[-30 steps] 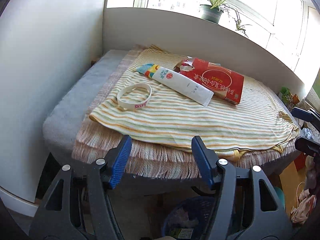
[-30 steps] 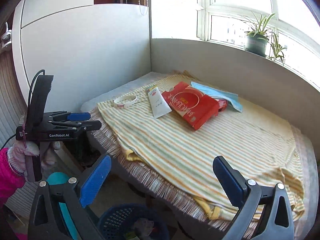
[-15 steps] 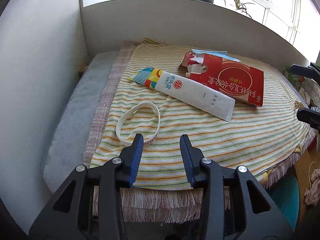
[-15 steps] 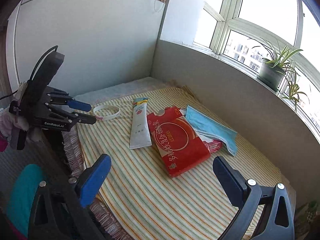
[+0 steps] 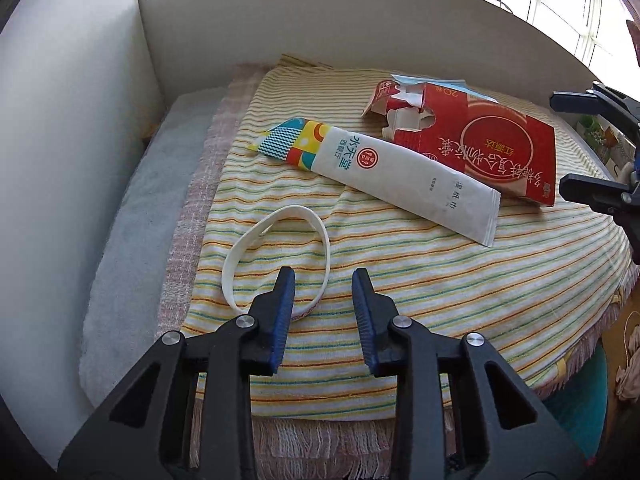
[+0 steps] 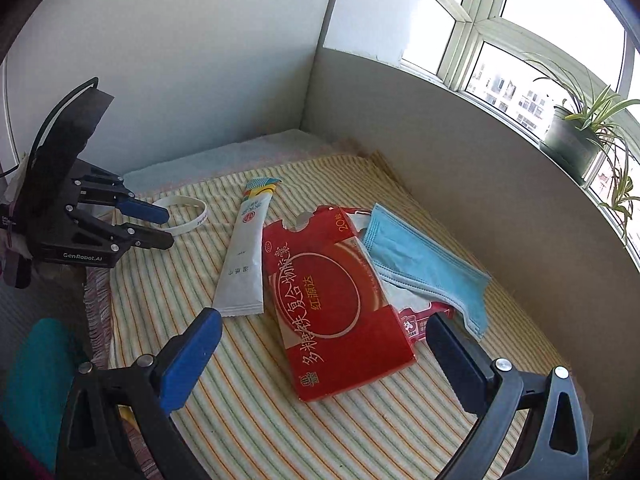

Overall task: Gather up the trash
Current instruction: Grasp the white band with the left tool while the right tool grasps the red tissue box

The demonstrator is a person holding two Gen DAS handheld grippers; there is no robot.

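Note:
A white wristband (image 5: 229,264) (image 6: 188,200) lies at the near left of the striped cloth (image 5: 440,280). My left gripper (image 5: 323,280) (image 6: 160,226) hangs just over the band's near edge. Its jaws are closing, a stretch of band lies between them, and the pads are not touching it. Further in lie a long white wet-wipe sachet (image 5: 400,176) (image 6: 244,256), a torn red carton (image 5: 496,148) (image 6: 332,300) and a blue face mask (image 6: 420,256). Wide open, my right gripper (image 6: 324,322) (image 5: 564,146) hovers above the carton's near end and holds nothing.
A white panel and a grey wall close the platform on the left and far sides. A potted plant (image 6: 572,136) stands on the window sill. A small red packet (image 6: 424,316) pokes out under the mask. Something teal (image 6: 36,380) sits below the platform's front edge.
Both grippers have moved in over the cloth, nearer the trash. The left jaws have narrowed and now straddle the band's near edge. The blue basket below has dropped out of view.

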